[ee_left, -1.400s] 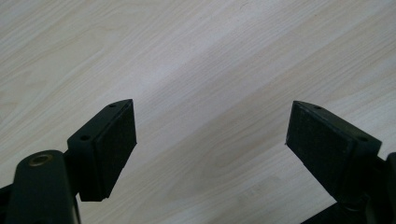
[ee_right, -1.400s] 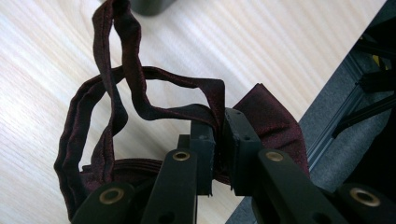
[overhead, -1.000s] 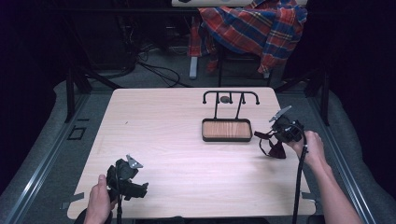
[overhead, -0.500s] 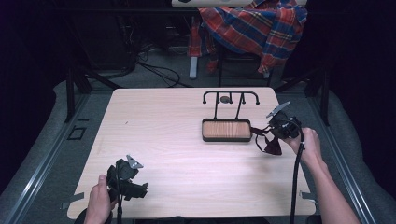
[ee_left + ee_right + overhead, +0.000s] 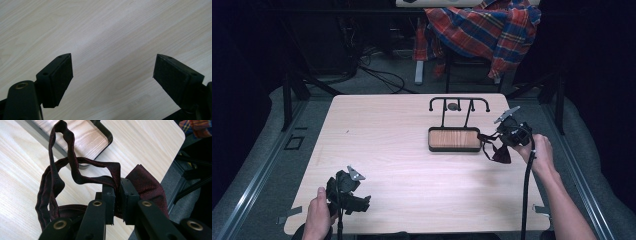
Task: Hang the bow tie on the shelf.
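While our right gripper [image 5: 117, 195] hangs just above the tabletop [image 5: 402, 145] near its right edge, its fingers [image 5: 109, 195] are pinched tight on a dark maroon bow tie [image 5: 147, 187]. We see the strap [image 5: 53, 182] caught betw. the two pads, w/ almost no gap left. From the fingers the strap loops out ahead and to the left in the right gripper view, one loop rising toward the tray [image 5: 82, 137], another sagging down to the tabletop beside the fingers. The bow part bulges out just right of the fingers, behind the right pad. In the high view the tie [image 5: 498, 150] dangles below the right gripper [image 5: 504, 141], just right of the tray [image 5: 454, 148] and apart from it, as far as we can tell.

That tray has a black rim and a wood-grain floor, w/ a black wire rack [image 5: 458, 104] standing right behind it, well ahead of the fingers.

Our left gripper [image 5: 112, 72] sits low over bare tabletop at the near left corner, well apart from the tie. Its fingers [image 5: 60, 77] are spread wide, nothing betw. them, only pale wood grain beyond the pads. In the high view we see the left gripper [image 5: 349, 192] in the hand [image 5: 318, 215].

A plaid shirt [image 5: 484, 30] lies draped over something beyond the far edge of the tabletop.
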`<state>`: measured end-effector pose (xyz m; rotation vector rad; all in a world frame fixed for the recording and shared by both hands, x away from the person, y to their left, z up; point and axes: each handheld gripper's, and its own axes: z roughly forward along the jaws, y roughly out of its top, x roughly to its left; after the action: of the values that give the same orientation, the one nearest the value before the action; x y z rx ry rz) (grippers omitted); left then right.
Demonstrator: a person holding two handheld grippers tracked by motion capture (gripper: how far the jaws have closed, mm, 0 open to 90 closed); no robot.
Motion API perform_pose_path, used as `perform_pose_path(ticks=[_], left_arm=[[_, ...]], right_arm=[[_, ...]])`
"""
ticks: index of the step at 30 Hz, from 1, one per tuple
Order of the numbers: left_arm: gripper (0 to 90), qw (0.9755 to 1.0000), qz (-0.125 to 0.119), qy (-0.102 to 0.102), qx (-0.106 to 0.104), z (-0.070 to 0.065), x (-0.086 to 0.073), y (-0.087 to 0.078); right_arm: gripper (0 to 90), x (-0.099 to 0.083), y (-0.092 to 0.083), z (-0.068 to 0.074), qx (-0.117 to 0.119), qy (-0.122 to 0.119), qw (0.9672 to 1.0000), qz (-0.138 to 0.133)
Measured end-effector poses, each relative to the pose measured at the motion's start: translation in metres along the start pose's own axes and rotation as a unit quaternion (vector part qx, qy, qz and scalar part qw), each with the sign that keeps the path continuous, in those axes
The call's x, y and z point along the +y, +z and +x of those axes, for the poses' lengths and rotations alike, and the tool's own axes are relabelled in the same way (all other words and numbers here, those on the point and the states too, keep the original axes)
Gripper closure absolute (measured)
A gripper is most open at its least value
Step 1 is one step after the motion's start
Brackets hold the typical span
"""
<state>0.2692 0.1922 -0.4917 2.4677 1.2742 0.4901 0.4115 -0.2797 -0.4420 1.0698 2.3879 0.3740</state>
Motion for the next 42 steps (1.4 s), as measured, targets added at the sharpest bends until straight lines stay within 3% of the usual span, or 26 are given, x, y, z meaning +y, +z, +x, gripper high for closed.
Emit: perform_pose_path(ticks=[7, 30, 42], left_arm=[[16.3, 1.0, 0.0, 0.0, 0.0, 0.0, 0.0, 0.0], [16.4, 1.0, -0.002, 0.001, 0.003, -0.001, 0.0, -0.001], [16.3, 1.0, -0.004, 0.0, -0.001, 0.001, -0.001, -0.001]], right_arm=[[83.5, 0.005, -0.004, -0.003, -0.002, 0.014, 0.9997, -0.018], [83.5, 0.026, -0.025, -0.005, -0.013, 0.024, 0.9987, -0.044], [83.5, 0.038, -0.033, -0.017, -0.027, 0.038, 0.9971, -0.061]])
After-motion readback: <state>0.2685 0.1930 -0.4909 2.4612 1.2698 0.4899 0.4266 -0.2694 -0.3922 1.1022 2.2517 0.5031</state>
